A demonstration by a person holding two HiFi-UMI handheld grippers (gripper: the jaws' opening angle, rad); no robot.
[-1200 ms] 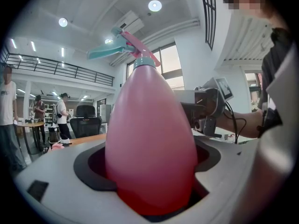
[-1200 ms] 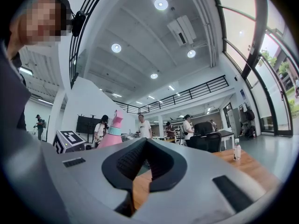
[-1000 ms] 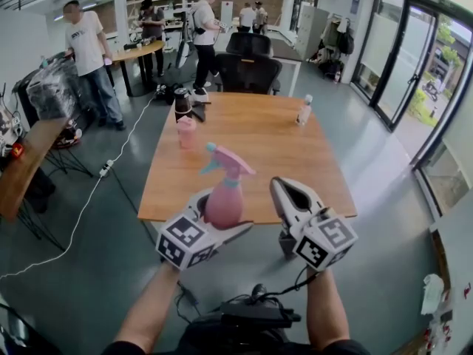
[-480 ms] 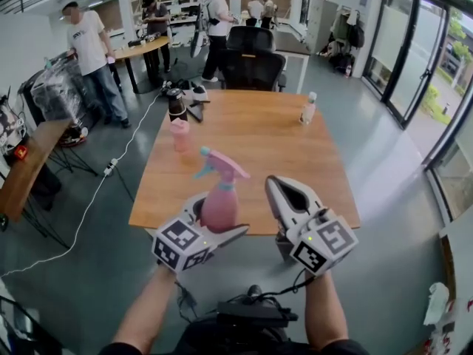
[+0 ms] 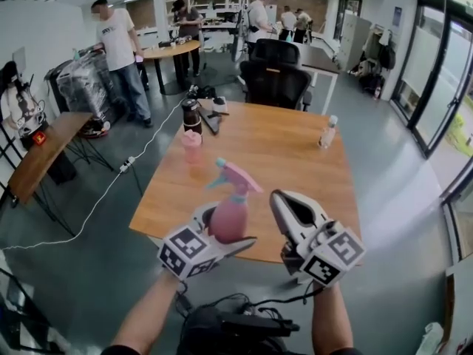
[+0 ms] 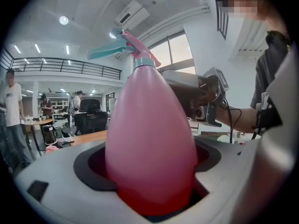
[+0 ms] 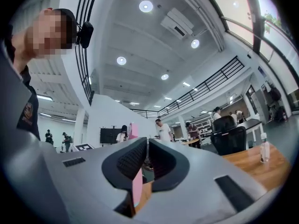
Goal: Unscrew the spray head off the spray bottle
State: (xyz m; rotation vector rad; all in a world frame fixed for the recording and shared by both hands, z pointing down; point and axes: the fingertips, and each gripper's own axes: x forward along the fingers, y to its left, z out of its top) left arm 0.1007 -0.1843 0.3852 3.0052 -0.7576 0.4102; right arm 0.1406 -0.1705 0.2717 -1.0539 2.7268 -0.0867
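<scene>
Bottom centre of the head view, our left gripper (image 5: 222, 235) is clamped on the base of the pink spray bottle (image 5: 230, 213), which we hold upright in the air at the near edge of the wooden table (image 5: 281, 146). Spray head (image 5: 236, 176) is on the bottle, teal part toward frame left. Our right gripper (image 5: 290, 205) sits just right of the bottle, apart from it, jaws pressed together, nothing between them.

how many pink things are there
2: the pink spray bottle clamped in the left gripper, and a pink cup standing farther back on the table's left side. None looks hidden.
</scene>
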